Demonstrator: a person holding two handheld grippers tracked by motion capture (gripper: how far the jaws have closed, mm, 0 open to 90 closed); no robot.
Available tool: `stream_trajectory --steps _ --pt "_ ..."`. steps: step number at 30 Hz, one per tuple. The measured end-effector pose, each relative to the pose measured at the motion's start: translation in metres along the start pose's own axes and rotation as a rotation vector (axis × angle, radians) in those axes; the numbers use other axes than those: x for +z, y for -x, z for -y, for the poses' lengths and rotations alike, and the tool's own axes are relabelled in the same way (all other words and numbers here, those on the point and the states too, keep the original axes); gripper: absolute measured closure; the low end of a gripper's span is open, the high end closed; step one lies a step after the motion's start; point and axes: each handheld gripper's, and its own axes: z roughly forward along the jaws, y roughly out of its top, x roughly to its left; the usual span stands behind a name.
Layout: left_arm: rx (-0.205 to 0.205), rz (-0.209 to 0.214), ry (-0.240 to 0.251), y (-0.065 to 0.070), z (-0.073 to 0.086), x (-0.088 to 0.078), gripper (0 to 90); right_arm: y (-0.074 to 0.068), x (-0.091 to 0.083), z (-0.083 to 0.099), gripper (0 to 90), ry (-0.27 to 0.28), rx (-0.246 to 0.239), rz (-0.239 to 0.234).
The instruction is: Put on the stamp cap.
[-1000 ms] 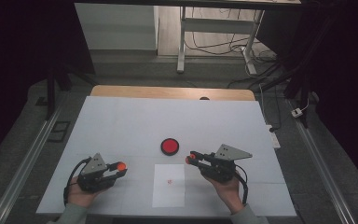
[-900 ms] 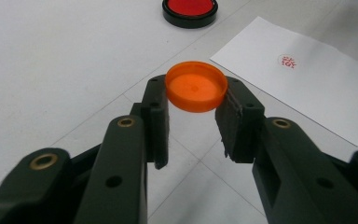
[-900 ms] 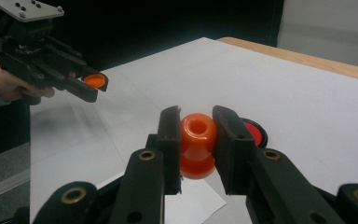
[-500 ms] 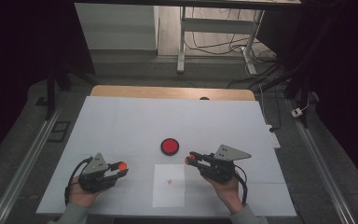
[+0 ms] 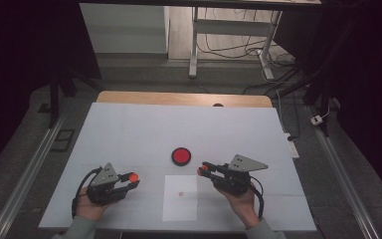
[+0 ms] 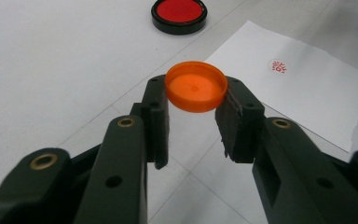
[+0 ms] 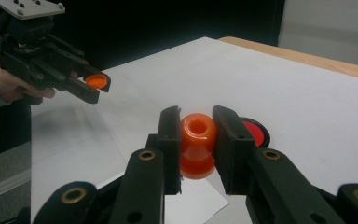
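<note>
My left gripper (image 6: pixel 196 88) is shut on a round orange cap (image 6: pixel 196 87), held just above the table; from above the left gripper (image 5: pixel 133 179) sits at the front left, cap (image 5: pixel 133 176) at its tip. My right gripper (image 7: pixel 197 133) is shut on an orange stamp (image 7: pixel 197 142) with a waisted body; in the high view the right gripper (image 5: pixel 202 171) is right of the paper. A white paper sheet (image 5: pixel 180 197) with a small red stamp mark (image 5: pixel 180 194) lies between them. A red ink pad (image 5: pixel 181 156) in a black case lies just beyond the paper.
The white table (image 5: pixel 144 129) has a wooden strip (image 5: pixel 179 99) along its far edge. Beyond it stand metal desk legs (image 5: pixel 195 45) and cables (image 5: pixel 278 89) on the floor. Rails (image 5: pixel 25 179) run along both sides of the table.
Both grippers have stayed almost still; the right one shifted very slightly.
</note>
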Motion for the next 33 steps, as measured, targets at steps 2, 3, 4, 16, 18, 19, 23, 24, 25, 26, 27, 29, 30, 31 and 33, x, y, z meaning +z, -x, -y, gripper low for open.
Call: stream_trajectory --steps 2,3,4,16,18,19,23,24,25,26,27,29,30,31,33 --pt "0.007 0.005 -0.001 0.001 -0.001 0.002 65.3 0.0 0.0 0.0 72.8 -0.001 -0.001 0.0" --pt "0.01 0.005 -0.003 0.002 -0.002 0.002 65.3 0.0 0.0 0.0 72.8 0.0 -0.001 0.0" --pt "0.012 0.007 -0.003 0.003 -0.003 0.003 65.3 0.0 -0.001 0.0 72.8 0.001 -0.001 0.001" --pt "0.039 0.026 -0.01 0.01 -0.01 0.011 65.4 -0.001 0.0 0.0 72.8 0.003 -0.001 -0.003" --pt "0.044 0.029 -0.01 0.012 -0.012 0.012 65.4 -0.001 0.0 0.0 72.8 0.003 0.0 -0.004" --pt "0.049 0.031 -0.013 0.012 -0.012 0.013 65.3 -0.001 0.0 0.0 72.8 0.003 0.0 -0.004" --pt "0.056 0.036 -0.011 0.014 -0.015 0.015 65.3 -0.001 0.0 0.0 72.8 0.002 0.0 -0.004" --pt "0.058 0.039 -0.011 0.015 -0.016 0.016 65.4 -0.001 0.001 0.001 72.7 0.004 0.001 -0.004" --pt "0.061 0.041 -0.012 0.016 -0.017 0.017 65.4 -0.001 0.001 0.001 72.8 0.004 0.001 -0.003" --pt "0.064 0.042 -0.011 0.016 -0.018 0.018 65.3 -0.001 0.001 0.001 72.8 0.004 0.001 -0.004" --pt "0.068 0.045 -0.012 0.017 -0.019 0.019 65.3 -0.001 0.001 0.001 72.8 0.004 0.001 -0.004" --pt "0.075 0.052 -0.013 0.019 -0.022 0.021 65.4 -0.002 0.001 0.001 72.8 0.004 0.001 -0.004" --pt "0.079 0.055 -0.016 0.019 -0.023 0.022 65.3 -0.002 0.001 0.001 72.8 0.005 0.002 -0.004" --pt "0.083 0.06 -0.018 0.02 -0.025 0.024 65.3 -0.002 0.001 0.001 72.8 0.006 0.003 -0.006" --pt "0.09 0.066 -0.018 0.021 -0.028 0.025 65.3 -0.001 0.001 0.0 72.8 0.005 0.002 -0.007"
